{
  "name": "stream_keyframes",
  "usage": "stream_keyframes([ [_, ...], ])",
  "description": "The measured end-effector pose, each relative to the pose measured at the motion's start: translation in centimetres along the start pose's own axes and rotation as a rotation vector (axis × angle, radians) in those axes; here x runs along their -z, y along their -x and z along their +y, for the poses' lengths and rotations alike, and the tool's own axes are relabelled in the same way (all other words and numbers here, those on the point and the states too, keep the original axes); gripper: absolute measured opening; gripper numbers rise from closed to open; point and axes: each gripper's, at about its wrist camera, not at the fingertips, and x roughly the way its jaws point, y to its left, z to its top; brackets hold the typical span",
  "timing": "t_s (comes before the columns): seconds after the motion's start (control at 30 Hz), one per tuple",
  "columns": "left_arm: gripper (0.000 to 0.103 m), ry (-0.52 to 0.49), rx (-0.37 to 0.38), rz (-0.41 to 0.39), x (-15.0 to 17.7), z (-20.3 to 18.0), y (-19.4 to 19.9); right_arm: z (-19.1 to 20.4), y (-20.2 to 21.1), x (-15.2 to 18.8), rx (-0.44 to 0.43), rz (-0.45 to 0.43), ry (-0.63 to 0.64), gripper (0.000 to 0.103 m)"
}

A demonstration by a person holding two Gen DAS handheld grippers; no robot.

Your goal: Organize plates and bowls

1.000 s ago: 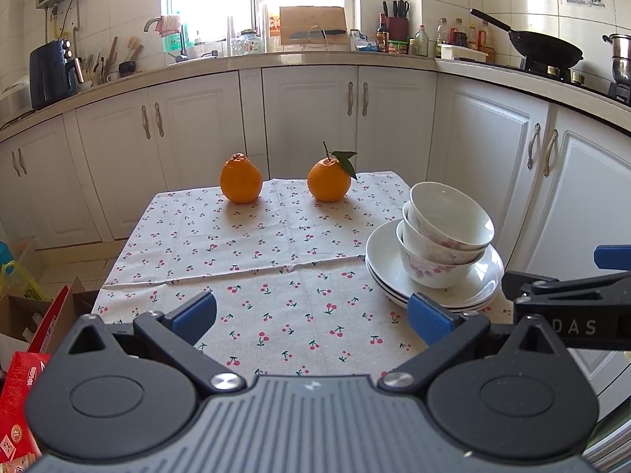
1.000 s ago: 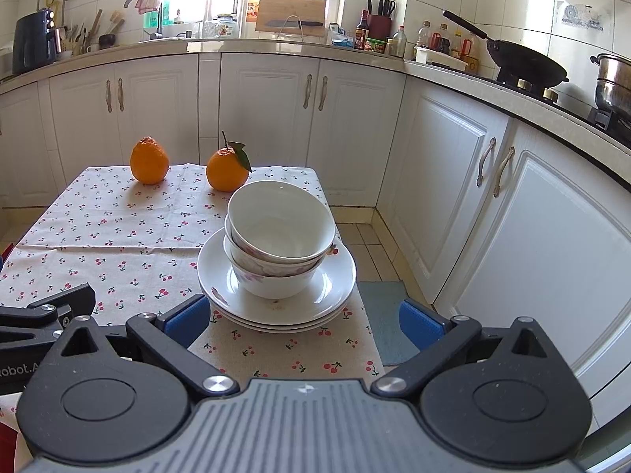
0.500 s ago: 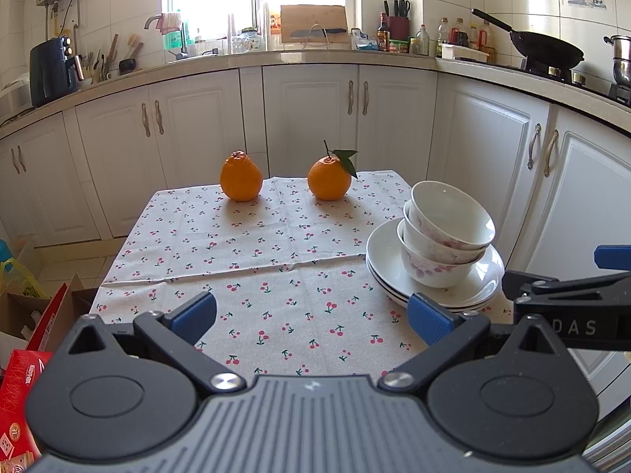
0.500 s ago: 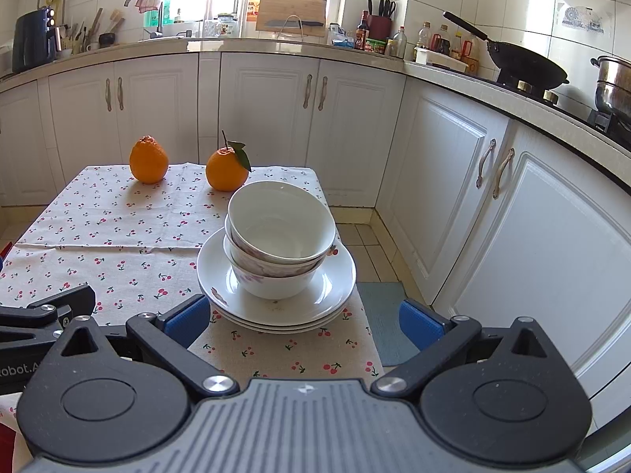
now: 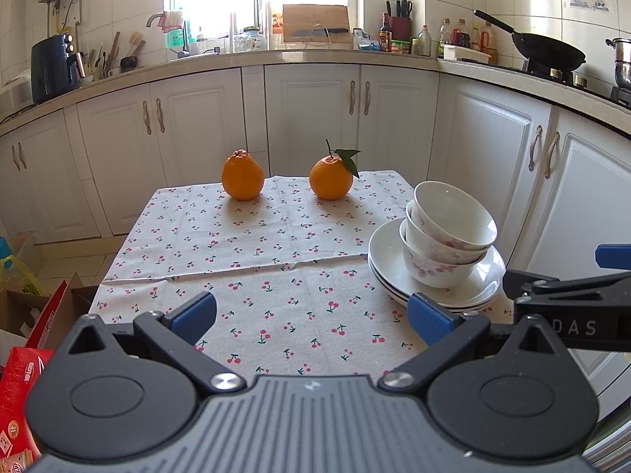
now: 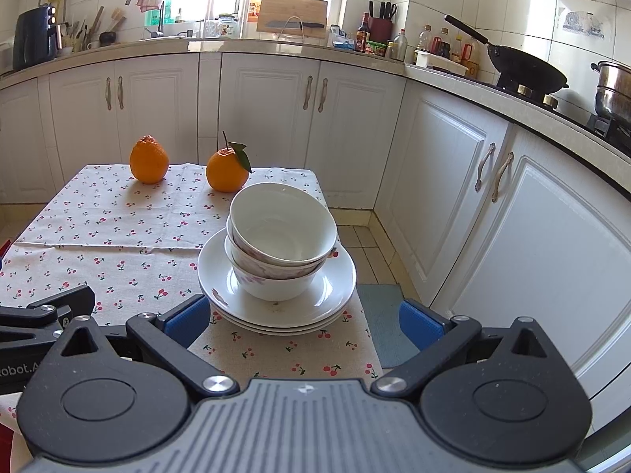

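You held both grippers wide open and empty, the left (image 5: 311,313) over bare cloth (image 5: 252,260), the right (image 6: 301,317) just short of the plates (image 6: 339,276). The bowls (image 6: 282,232) sat nested on those plates at the table's right edge.

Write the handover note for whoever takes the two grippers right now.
Left gripper: open, empty, over the cherry-print tablecloth.
Right gripper: open, empty, just short of the dishes.
Three nested white floral bowls sit tilted on a stack of white plates at the table's right edge.
Two oranges sit at the far end.
Done: nothing visibly sorted.
Left: separate bowls from plates.
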Motion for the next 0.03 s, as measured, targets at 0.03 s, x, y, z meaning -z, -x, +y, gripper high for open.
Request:
stream_keyframes([
  [0.03, 0.102, 0.001, 0.0, 0.001, -0.03, 0.03, -0.02, 0.11, 0.0, -0.03, 0.001, -0.001, 0.001, 0.103],
])
